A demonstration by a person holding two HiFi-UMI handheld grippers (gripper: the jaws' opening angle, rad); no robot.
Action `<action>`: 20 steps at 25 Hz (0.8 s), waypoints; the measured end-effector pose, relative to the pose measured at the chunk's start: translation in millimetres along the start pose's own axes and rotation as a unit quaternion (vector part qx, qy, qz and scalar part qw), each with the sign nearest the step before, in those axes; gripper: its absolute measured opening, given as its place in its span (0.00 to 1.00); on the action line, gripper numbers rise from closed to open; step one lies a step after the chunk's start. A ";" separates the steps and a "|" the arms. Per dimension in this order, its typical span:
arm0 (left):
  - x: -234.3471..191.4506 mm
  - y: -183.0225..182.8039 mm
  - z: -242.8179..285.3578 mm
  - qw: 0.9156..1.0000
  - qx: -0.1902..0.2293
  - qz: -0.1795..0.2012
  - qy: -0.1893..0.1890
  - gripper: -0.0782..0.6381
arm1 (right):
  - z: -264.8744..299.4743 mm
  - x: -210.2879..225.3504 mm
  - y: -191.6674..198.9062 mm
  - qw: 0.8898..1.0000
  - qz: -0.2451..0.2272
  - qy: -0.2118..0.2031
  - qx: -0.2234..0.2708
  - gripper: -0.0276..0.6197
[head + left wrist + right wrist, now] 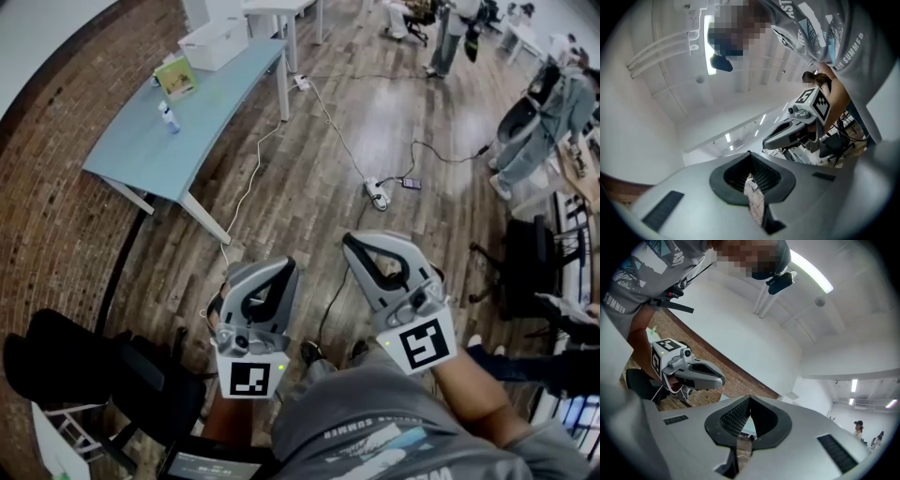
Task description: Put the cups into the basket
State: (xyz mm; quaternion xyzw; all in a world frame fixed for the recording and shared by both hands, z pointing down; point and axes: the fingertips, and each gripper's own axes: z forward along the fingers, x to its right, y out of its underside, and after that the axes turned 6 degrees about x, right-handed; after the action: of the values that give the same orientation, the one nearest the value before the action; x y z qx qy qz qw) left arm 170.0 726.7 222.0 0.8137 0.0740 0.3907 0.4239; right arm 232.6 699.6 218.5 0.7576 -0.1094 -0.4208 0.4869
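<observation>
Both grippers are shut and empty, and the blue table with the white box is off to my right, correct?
No. The head view shows the blue table with the white box off to the left, not the right. The rest holds: the left gripper and right gripper are both shut and empty.

Distant person [448,42] cropped, bottle [169,117] too small

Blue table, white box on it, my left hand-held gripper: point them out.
blue table [225,98], head view, bare top
white box [214,44], head view, top
left hand-held gripper [749,153], left gripper view, between fingertips
</observation>
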 end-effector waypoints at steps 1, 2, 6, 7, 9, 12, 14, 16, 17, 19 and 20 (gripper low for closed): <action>-1.6 2.0 0.0 1.000 0.001 -0.003 0.001 0.11 | 2.3 -0.1 0.8 1.000 0.000 0.002 -0.002 0.06; -2.9 3.8 0.3 1.000 0.003 -0.005 0.002 0.11 | 4.1 -0.1 1.4 1.000 0.000 0.004 -0.002 0.06; -8.9 10.8 6.7 1.000 0.006 -0.006 0.006 0.11 | 10.0 2.7 5.4 1.000 0.001 0.008 -0.005 0.06; -10.6 12.7 9.5 1.000 0.006 -0.008 0.005 0.11 | 11.4 4.6 7.1 1.000 0.001 0.007 -0.006 0.06; -14.0 18.3 17.4 1.000 0.006 -0.012 0.004 0.11 | 15.3 11.5 12.8 1.000 0.002 0.006 -0.007 0.06; -17.9 32.3 33.2 1.000 0.001 -0.013 0.002 0.11 | 21.8 25.6 26.5 1.000 0.008 0.006 -0.007 0.06; -21.5 41.4 46.8 1.000 -0.004 -0.011 -0.001 0.11 | 26.8 36.4 35.8 1.000 0.012 0.005 -0.003 0.06; -24.1 49.0 61.9 1.000 -0.010 -0.008 -0.004 0.11 | 31.1 49.1 45.9 1.000 0.019 0.001 -0.001 0.06; -25.1 51.8 70.5 1.000 -0.012 -0.004 -0.005 0.11 | 33.4 56.7 50.3 1.000 0.022 -0.001 0.002 0.06; -28.8 58.5 89.0 1.000 -0.014 0.006 -0.005 0.11 | 39.6 73.6 58.3 1.000 0.024 -0.004 0.012 0.06; -30.9 62.5 97.5 1.000 -0.016 0.010 -0.008 0.11 | 42.9 81.6 62.4 1.000 0.024 -0.006 0.017 0.06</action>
State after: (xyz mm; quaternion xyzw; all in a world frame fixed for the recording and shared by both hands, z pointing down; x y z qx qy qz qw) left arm 203.8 611.8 218.3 0.8107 0.0562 0.3900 0.4330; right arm 266.6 593.7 219.6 0.7604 -0.1375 -0.4114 0.4833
